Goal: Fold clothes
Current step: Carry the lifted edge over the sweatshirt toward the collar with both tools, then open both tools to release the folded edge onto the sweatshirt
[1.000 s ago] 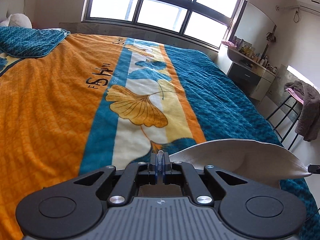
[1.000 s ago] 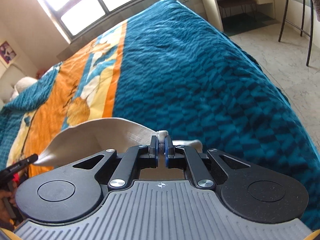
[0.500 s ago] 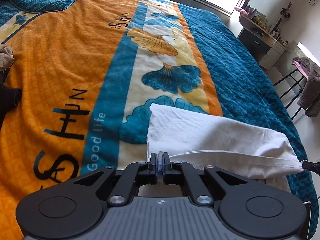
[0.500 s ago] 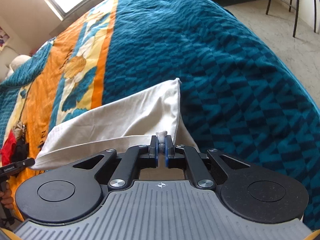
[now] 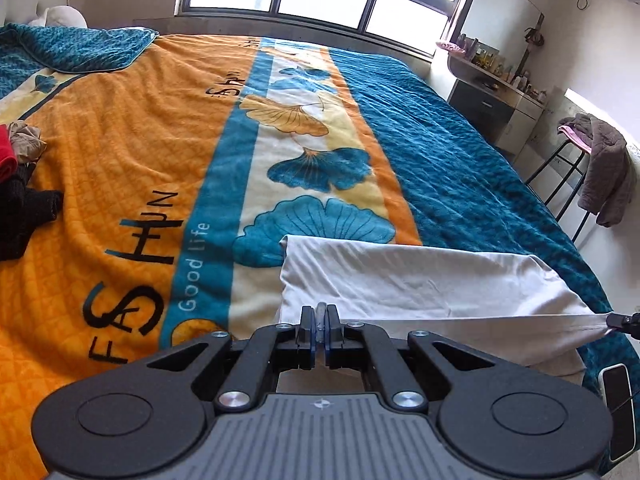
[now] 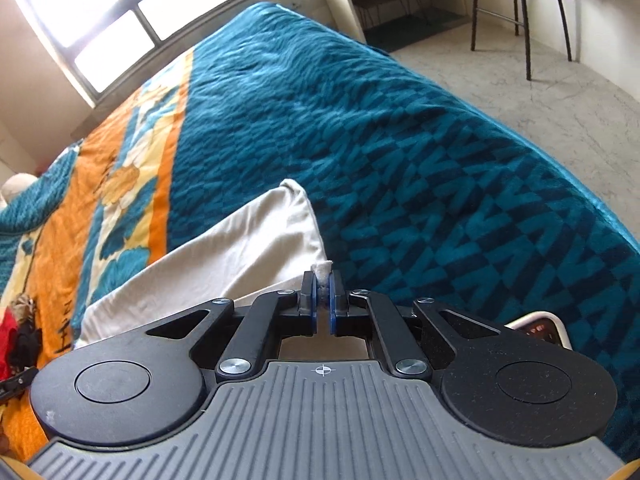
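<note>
A white cloth (image 5: 420,280) lies spread over the near part of the bed (image 5: 140,140), its near edge lifted and pulled taut between two grippers. The left gripper (image 5: 320,322) is clamped on the cloth's near left corner; the right gripper (image 6: 323,294) pinches the near right corner. The cloth looks thin, light and limp, so it will likely sag and wrinkle unless both corners are held and kept stretched.

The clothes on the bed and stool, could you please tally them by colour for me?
White: 1, the white garment held taut
Black: 1
Red: 1
Beige: 1
Grey-brown: 1, on the stool
Pink: 1, under it
Total: 6
</note>
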`<action>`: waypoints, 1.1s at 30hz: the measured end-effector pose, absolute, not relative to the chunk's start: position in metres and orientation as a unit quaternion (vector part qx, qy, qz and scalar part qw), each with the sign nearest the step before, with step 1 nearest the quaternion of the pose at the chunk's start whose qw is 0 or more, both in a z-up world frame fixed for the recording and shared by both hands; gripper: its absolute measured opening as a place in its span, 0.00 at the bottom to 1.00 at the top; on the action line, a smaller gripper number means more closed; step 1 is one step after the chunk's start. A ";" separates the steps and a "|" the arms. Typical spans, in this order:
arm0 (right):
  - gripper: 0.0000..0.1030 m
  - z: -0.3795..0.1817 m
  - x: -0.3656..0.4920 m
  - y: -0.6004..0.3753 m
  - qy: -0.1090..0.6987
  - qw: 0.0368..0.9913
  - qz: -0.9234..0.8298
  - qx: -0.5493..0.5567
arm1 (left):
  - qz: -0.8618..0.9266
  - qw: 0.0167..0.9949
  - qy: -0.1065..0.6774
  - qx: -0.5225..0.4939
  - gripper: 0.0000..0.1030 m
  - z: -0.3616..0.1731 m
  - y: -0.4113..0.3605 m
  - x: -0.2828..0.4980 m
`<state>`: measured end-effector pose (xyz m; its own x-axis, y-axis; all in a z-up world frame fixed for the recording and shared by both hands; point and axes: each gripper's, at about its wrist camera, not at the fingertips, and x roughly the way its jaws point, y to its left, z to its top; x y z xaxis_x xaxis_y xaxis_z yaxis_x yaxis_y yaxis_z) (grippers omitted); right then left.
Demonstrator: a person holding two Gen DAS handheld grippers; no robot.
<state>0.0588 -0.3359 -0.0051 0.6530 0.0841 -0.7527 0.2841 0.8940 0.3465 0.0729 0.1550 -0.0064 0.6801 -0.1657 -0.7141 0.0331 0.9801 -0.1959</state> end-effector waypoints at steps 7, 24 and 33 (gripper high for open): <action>0.05 -0.036 0.047 -0.329 0.465 0.865 -0.071 0.177 | -0.006 0.882 0.470 -0.025 0.05 -0.059 0.148 0.069; 0.43 -0.033 0.021 -0.187 0.500 0.851 0.108 0.119 | -0.131 0.862 0.490 -0.025 0.39 -0.034 0.050 0.033; 0.42 0.038 -0.001 -0.189 0.466 0.850 0.171 0.177 | -0.271 0.802 0.513 -0.142 0.42 0.013 0.058 0.015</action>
